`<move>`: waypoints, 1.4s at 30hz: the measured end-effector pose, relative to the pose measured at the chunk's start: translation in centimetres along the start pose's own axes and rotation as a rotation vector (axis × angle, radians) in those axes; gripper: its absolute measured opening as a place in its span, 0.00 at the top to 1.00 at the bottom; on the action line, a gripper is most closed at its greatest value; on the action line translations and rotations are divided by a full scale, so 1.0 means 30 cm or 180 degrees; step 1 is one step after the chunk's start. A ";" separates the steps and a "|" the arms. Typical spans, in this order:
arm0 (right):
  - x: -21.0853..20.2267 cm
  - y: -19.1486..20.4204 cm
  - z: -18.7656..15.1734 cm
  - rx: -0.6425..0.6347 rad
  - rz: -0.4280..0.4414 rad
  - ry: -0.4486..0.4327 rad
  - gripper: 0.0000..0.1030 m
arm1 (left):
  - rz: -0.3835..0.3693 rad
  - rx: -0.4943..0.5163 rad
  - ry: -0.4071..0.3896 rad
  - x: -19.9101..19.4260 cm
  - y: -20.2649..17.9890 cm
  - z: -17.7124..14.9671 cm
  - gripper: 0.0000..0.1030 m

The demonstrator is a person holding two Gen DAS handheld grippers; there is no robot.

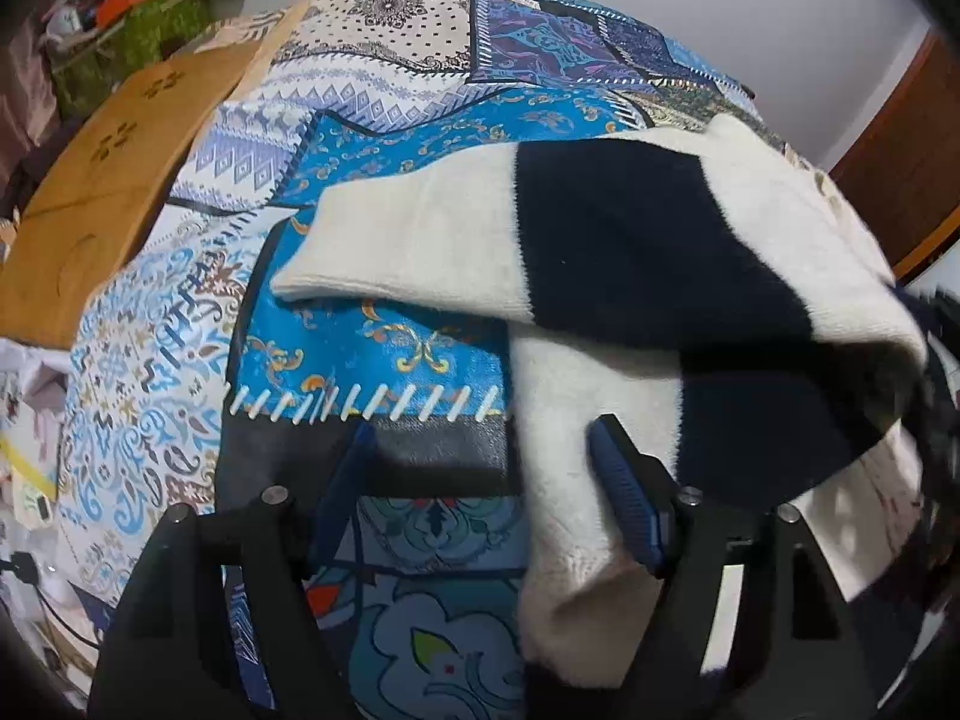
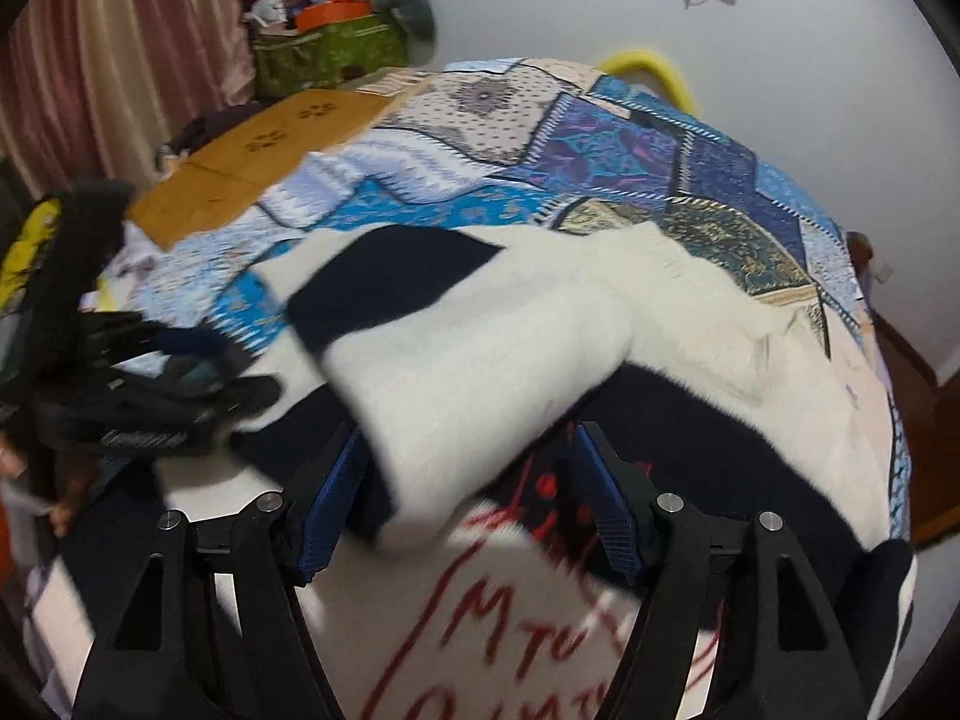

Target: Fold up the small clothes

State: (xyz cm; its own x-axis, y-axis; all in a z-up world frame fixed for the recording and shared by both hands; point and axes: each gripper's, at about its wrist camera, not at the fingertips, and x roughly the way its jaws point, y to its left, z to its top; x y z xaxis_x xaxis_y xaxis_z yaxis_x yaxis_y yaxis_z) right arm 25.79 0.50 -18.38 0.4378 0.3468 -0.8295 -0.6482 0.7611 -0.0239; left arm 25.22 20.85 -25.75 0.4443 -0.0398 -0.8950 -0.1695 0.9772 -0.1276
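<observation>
Sweater sleeve folded across body on bed. Left gripper and right gripper fingers wide, gripping nothing, likely just released.

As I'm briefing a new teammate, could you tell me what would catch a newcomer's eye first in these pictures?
The fluffy cream-and-navy striped sweater dominates, spread across the bright blue patchwork-print bedcover, one sleeve folded over its body. In the right wrist view, red scrawled lettering on the sweater's front sits just ahead of the open right hand-held gripper. The left hand-held gripper, also open, hovers at the sweater's left edge.
</observation>
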 end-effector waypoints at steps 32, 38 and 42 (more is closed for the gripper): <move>-0.415 -0.404 -0.120 0.1410 -0.0808 -0.1254 0.96 | 0.0355 0.0186 -0.0074 0.008 -0.045 -0.007 0.16; -0.470 -0.507 -0.188 0.1334 -0.0587 -0.0882 0.96 | 0.0489 0.0349 -0.0120 -0.050 -0.081 0.013 0.23; -0.441 -0.491 -0.233 0.1139 -0.0340 -0.0589 0.83 | 0.0408 0.0348 -0.0229 -0.120 -0.114 0.033 0.24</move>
State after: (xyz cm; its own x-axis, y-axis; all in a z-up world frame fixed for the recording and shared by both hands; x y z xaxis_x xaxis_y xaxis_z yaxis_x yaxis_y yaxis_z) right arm 25.20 -19.11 -10.95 0.6167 0.3233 -0.7177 -0.3498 0.9293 0.1181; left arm 25.07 17.85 -21.67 0.4877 0.0976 -0.8675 -0.1339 0.9903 0.0361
